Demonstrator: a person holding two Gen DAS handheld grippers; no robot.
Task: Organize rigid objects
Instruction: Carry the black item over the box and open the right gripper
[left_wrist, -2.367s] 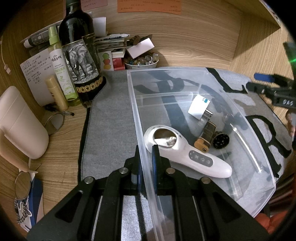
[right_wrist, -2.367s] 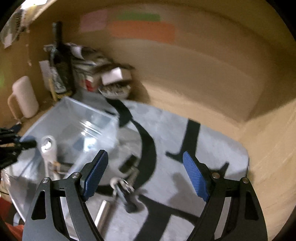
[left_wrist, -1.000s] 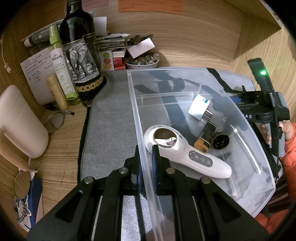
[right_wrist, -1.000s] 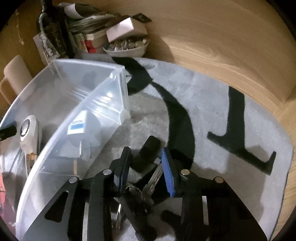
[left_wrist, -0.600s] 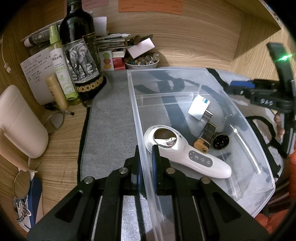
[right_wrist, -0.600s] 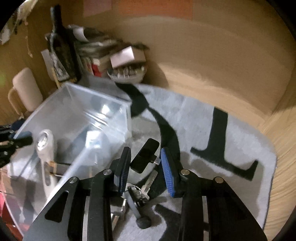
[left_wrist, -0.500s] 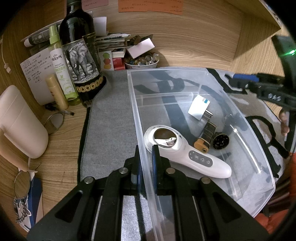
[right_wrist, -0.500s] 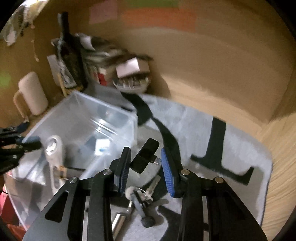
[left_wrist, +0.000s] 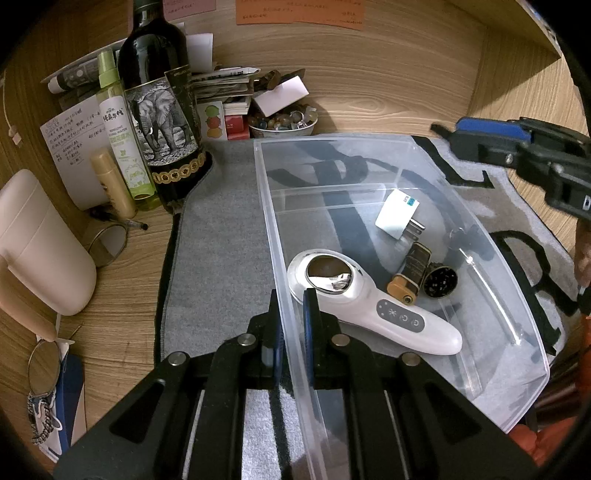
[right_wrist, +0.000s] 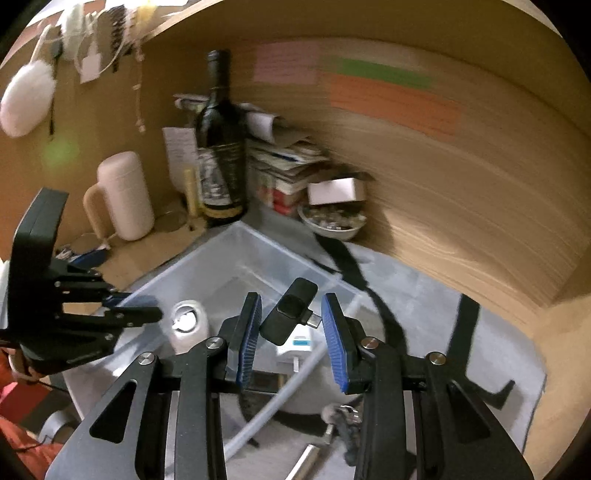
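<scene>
Item: black USB adapter (right_wrist: 291, 312), in transit to clear bin (left_wrist: 369, 142)

R gripper (right_wrist: 291, 332) clamped on adapter; a sec ago it was low on the mat beside the bin w/ keys (right_wrist: 341, 415), now lifted above bin's near corner, keys left outside. L gripper (left_wrist: 293, 325) pinched on bin's side wall, unmoved. In bin: white handheld device (left_wrist: 369, 306), plug (left_wrist: 399, 214), lighter (left_wrist: 410, 273). Pickup done; release over bin prob. next.

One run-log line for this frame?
left gripper: shut on bin wall | right gripper: holding black adapter above bin
</scene>
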